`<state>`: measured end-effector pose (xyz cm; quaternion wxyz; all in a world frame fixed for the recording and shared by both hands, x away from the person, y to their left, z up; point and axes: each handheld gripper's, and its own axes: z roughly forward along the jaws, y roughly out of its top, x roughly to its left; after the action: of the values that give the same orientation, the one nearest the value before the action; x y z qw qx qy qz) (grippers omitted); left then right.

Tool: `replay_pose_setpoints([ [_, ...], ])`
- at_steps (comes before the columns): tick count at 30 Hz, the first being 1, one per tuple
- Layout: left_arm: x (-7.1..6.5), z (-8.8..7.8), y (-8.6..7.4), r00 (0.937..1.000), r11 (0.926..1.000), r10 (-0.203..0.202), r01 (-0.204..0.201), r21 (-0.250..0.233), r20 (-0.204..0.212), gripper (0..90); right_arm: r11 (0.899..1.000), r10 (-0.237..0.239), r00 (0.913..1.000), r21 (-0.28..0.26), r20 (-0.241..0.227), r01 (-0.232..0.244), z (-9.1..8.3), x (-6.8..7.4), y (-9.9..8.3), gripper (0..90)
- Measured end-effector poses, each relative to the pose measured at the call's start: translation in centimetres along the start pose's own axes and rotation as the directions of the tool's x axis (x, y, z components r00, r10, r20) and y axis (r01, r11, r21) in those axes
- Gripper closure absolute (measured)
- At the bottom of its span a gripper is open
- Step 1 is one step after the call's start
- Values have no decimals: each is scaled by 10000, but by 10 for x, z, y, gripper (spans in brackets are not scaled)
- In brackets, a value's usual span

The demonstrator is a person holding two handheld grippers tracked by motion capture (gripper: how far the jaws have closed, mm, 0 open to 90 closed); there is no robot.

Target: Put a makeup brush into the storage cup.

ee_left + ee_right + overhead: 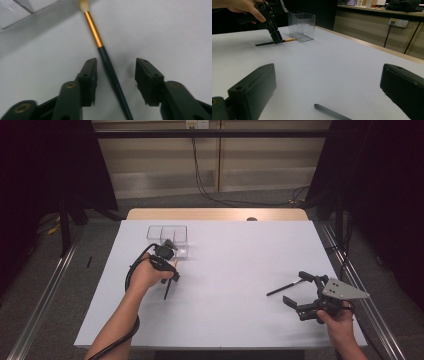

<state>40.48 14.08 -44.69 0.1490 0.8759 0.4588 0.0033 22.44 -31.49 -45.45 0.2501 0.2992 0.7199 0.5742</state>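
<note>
A paintbrush (110, 70) with a dark handle, gold ferrule and pale tip lies flat on the white table (235, 265), its tip near a clear plastic box (167, 236). My left gripper (115, 62) points down over it, and its jaws straddle the handle with a gap on each side, so it is open. From above, the brush (168, 289) pokes out below the left gripper (172, 274). At the right front, my right gripper (295, 287) stands wide open. A second dark stick (285, 288) lies just ahead of it, its end (332, 113) showing between the jaws on the table.
The clear box (302, 25) has several compartments and stands at the back left. The table's far edge shows a wooden strip (215, 214). Dark curtains and metal floor rails flank the table. White surface stretches between the two hands.
</note>
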Motion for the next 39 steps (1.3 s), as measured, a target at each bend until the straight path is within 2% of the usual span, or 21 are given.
replay_pose_setpoints([
  [2, -1, 0, 1, 9995, 9998, 179, -176, 114, -267, 609, 10000, -5, 10000, 1, 2, 5, 0, 0, 0, 0],
  [5, -2, 0, 2, 9983, 9996, 188, -176, 219, -553, 679, 10000, 8, 10000, -9, 9, -8, 0, 0, 0, 0],
  [8, -2, 1, 5, 9972, 9992, 34, -5, 404, -742, 734, 10000, -11, 10000, -8, -9, 11, 0, 0, 0, 0],
  [13, -4, 2, 10, 9954, 9973, -66, 136, 718, -958, 774, 10000, 25, 10000, 7, 27, -25, 0, -1, 0, 0],
  [16, -4, 3, 11, 9957, 9967, -102, 175, 792, -922, 833, 10000, 17, 10000, -17, 28, -17, 0, -1, 0, 0],
  [20, -4, 3, 10, 9956, 9969, 15, 58, 778, -942, 833, 10000, -1, 10000, -29, 33, 1, -1, -1, 0, 0],
  [24, -1, 2, 10, 9971, 9974, -117, 171, 707, -753, 834, 10000, -5, 10000, -20, 16, 6, -1, -1, 0, 0],
  [30, 0, 2, 9, 9975, 9975, -141, 188, 688, -692, 835, 10000, 16, 10000, -33, 42, -15, -1, -1, 0, 0],
  [39, 5, -1, 6, 9988, 9988, -258, 275, 410, -420, 835, 9999, 76, 9999, -90, 76, -76, -2, -1, 0, 0],
])
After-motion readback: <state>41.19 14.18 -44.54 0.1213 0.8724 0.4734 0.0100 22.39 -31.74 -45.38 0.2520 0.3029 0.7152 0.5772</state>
